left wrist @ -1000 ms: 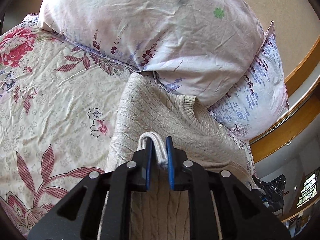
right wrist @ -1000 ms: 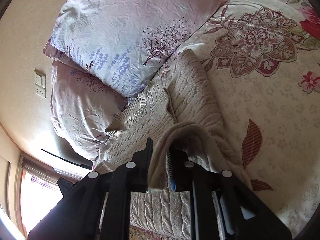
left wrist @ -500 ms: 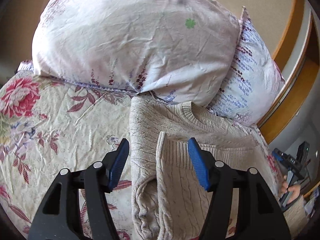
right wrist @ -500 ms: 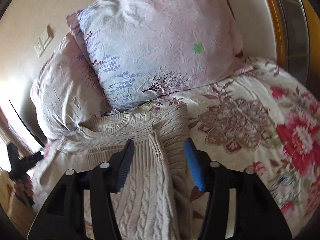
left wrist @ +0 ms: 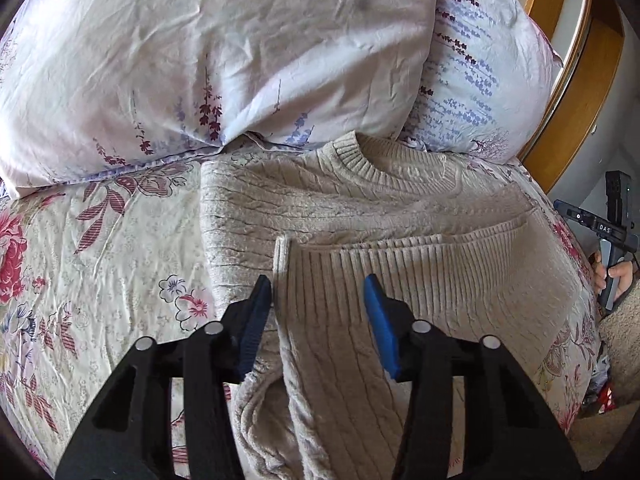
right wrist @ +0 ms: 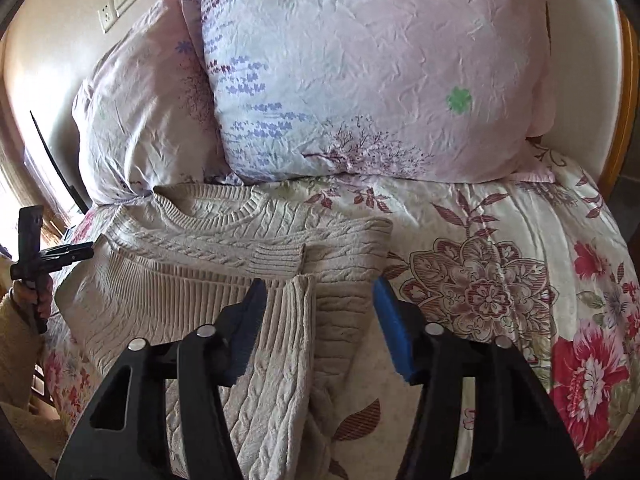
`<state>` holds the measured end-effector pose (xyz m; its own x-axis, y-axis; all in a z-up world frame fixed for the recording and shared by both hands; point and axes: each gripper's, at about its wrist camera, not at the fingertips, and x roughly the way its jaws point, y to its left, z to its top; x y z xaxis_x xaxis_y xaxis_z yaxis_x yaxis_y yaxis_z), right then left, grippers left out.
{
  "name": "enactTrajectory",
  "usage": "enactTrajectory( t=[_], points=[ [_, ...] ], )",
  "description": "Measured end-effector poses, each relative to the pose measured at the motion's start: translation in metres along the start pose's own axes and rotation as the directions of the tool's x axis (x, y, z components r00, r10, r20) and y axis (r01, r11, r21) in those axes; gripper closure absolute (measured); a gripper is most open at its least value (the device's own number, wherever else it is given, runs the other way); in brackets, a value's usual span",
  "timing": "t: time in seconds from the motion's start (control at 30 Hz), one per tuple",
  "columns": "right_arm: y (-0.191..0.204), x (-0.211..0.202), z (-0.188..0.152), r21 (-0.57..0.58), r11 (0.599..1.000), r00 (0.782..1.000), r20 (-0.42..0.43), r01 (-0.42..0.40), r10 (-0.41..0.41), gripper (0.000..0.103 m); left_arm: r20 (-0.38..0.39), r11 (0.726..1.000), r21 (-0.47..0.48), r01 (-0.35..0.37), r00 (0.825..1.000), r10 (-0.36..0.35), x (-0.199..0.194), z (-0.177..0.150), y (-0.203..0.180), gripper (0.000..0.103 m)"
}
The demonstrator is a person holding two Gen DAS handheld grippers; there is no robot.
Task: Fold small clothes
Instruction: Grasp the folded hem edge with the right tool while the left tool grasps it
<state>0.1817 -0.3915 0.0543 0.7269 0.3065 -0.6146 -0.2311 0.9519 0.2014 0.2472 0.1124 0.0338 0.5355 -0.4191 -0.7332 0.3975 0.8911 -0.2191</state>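
My left claw (left wrist: 318, 294) stands released over the sweater (left wrist: 384, 216), its blue pads narrowing with the ribbed hem corner lying loose between them, neither pad pressing on it. My right claw (right wrist: 318, 300) is likewise let go and closing, the folded edge of the knit below its gap, untouched as far as I can see. Both claws tilt downward at the bed.

The sweater is beige, thick, cable-knit with ribbed hem, cuff and round collar (right wrist: 224, 208). It lies flat on the bedspread (right wrist: 500, 240), lower half folded up over the chest, collar toward the pillows. A ribbed cuff (right wrist: 276, 258) rests across the middle of the sweater, just beyond the hem.

The bedspread under the sweater is cream, wrinkled, printed with red and pink flowers. Past the collar two plump, crumpled pale pillows (left wrist: 224, 52) lean together, with lavender sprigs.

At the sweater's far edge in each view I catch the other claw's handle and a hand (left wrist: 618, 274) gripping it, mostly cut off by the frame. The sweater's near end is hidden behind my claws.
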Motion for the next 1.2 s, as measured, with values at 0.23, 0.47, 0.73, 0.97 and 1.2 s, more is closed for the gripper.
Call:
enactTrajectory(
  t=[0.23,0.47,0.73,0.97,1.2],
  points=[
    [0.009,0.024,-0.002,-0.031,0.996,0.996,-0.046,-0.082,0.081,0.062,-0.018,1.0,0.025,0.005,1.0,-0.004,0.012,0.001,-0.001,0.066],
    [0.012,0.036,-0.011,-0.044,0.993,0.992,-0.066,-0.107,0.104,0.093,-0.029,0.999,0.012,0.032,0.999,-0.032,0.021,0.003,0.001,0.091],
    [0.008,0.007,-0.001,-0.01,0.992,0.99,0.065,-0.124,0.125,0.095,0.033,0.999,-0.036,0.041,0.999,-0.039,0.002,0.009,0.01,0.097],
    [0.005,-0.027,0.031,0.044,0.989,0.964,0.233,-0.143,0.129,0.095,0.254,0.989,-0.104,0.104,0.964,-0.075,-0.045,0.041,0.02,0.097],
    [-0.025,0.007,0.061,0.187,0.98,0.968,0.251,-0.071,0.022,0.095,0.264,0.976,-0.215,0.037,0.964,0.022,-0.01,0.075,0.036,0.097]
  ],
)
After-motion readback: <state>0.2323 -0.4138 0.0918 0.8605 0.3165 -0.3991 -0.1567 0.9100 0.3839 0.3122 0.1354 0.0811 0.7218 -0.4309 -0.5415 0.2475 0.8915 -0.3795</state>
